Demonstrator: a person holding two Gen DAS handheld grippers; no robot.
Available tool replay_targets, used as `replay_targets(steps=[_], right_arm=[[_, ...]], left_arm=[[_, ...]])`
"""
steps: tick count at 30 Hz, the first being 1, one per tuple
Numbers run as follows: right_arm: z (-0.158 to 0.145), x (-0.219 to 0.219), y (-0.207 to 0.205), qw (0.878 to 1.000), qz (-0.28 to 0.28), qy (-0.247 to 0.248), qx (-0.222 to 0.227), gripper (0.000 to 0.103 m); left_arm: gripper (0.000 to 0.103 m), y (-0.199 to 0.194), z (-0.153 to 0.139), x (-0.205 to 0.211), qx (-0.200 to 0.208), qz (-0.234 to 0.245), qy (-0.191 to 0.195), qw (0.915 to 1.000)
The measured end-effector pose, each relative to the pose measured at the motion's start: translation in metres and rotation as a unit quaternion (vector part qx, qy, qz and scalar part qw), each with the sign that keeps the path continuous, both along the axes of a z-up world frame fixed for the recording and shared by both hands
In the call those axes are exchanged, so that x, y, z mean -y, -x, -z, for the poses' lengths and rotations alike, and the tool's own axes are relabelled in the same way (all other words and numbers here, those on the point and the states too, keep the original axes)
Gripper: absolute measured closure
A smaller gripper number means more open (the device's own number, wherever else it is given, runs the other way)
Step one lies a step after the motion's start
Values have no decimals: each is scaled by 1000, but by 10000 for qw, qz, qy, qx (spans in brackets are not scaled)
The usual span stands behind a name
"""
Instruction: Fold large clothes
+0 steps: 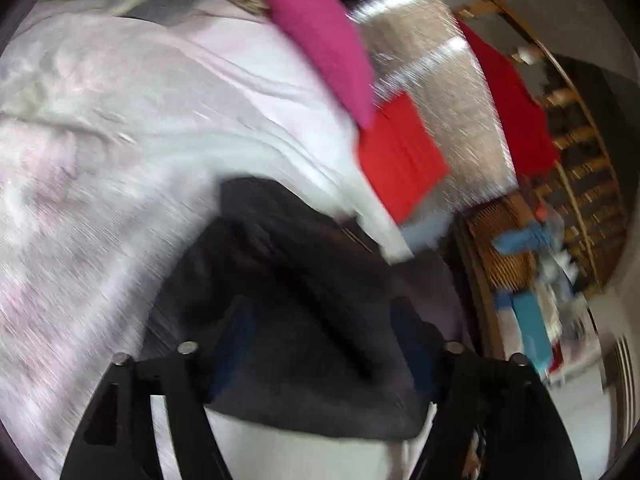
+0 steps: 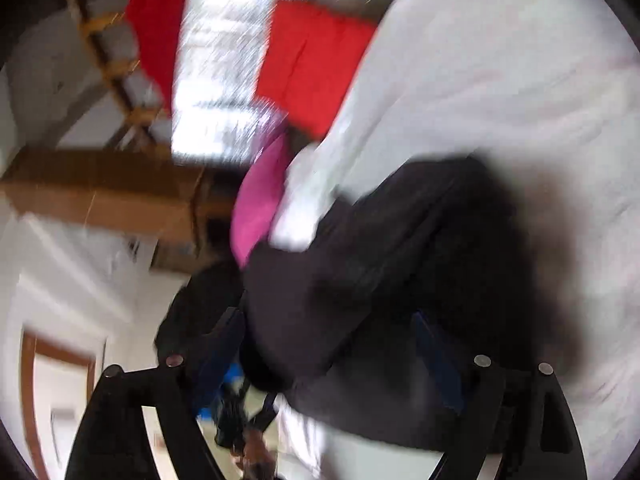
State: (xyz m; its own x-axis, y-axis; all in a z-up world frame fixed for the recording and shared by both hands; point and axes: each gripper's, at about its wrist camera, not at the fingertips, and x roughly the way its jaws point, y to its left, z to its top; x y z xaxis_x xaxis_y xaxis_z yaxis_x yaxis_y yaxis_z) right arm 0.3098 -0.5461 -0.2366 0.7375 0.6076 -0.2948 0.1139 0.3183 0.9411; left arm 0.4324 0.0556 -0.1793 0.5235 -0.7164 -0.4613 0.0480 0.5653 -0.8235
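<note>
Plainly: dark garment bunched, creased, on pale bedding.

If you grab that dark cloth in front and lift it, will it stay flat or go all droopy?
Probably droopy: the dark cloth lies in soft rumpled folds on the pale bedding, so it should sag. It looks thick, perhaps heavyish. Likely not slippery, though blur hides its texture.

home bedroom, bedsheet, pink pillow
</note>
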Motion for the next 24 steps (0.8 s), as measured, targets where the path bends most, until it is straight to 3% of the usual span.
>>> replay_targets(steps=[4, 6, 9, 11, 13, 14, 17, 19, 21, 24], right_arm=[[-8, -27, -19, 9996, -245, 92, 145, 15], [1, -31, -26, 9996, -252, -116, 43, 15], [14, -35, -49, 9989, -360, -268, -113, 15], [16, -32, -70, 9990, -235, -359, -114, 15], [7, -16, -76, 9979, 157, -537, 313, 15], [1, -2, -75, 9929, 674, -651, 738, 15], [-14, 23, -61, 9749, 1824, -88, 1276, 15], [-9, 25, -65, 9767, 1825, -80, 1128, 15], [-2, 25, -71, 9822, 1639, -158, 903, 15], [-9, 21, -68, 9851, 1565, 511, 495, 15]], left_arm=[[26, -8, 2, 35, 161, 504, 268, 9982], [23, -18, 12, 53, -163, 749, 442, 9961], [23, -44, 38, 87, -802, 1216, 839, 9858], [23, -63, 38, 100, -847, 1402, 1116, 9802], [24, -70, 28, 93, -637, 1156, 1337, 9822], [24, -77, 22, 88, -452, 954, 1379, 9848], [23, -83, 2, 52, 274, 27, 1262, 9916], [23, -83, 4, 35, 319, -381, 1133, 9923], [23, -87, 11, 33, 100, -408, 1001, 9941], [23, -78, 12, 42, -86, -258, 650, 9975]])
